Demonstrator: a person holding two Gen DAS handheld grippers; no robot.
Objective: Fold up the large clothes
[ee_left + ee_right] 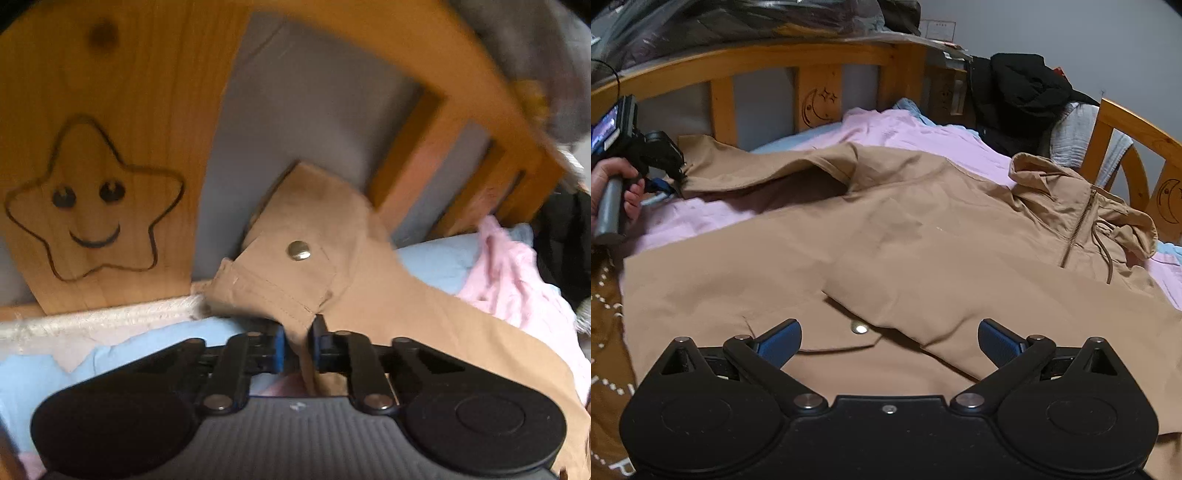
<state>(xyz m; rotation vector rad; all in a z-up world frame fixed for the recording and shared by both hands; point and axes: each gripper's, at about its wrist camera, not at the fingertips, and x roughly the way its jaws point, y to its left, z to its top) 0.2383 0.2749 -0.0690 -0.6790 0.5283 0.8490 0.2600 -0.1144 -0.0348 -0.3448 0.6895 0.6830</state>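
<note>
On the bed with the orange-brown wooden frame (761, 59), a large tan cotton hooded jacket (886, 236) lies spread front-up over pink and pale blue bedding (923, 136). Its hood and short zip point toward the far right corner, and its hem lies toward the right wrist camera.

Left tool (297, 347): the jaws are nearly shut, and a fold of tan fabric is pinched between the blue pads. The fabric is the cuff end of a sleeve (295, 258), which carries a metal snap (298, 250). The cuff rests against the side rail, just beside a wooden panel engraved with a smiling star (92, 199). In the right wrist view the person's hand (613, 184) holds this tool at the outstretched sleeve's end.

Right tool (890, 347): the jaws stand wide open and hold nothing. The tool hovers over the near sleeve, which is already laid across the jacket body. A snap-fastened cuff (858, 328) lies between the pads, but they do not touch it.

Judgement: the step in hand is the sleeve fold. One sleeve appears to be folded in; the far one is gripped but not yet brought over. The next move calls for lifting that cuff clear of the rail and carrying it across the chest without dragging the body askew. The right tool would do well to steady the body. A dark garment pile (1019, 96) at the headboard is well apart.
</note>
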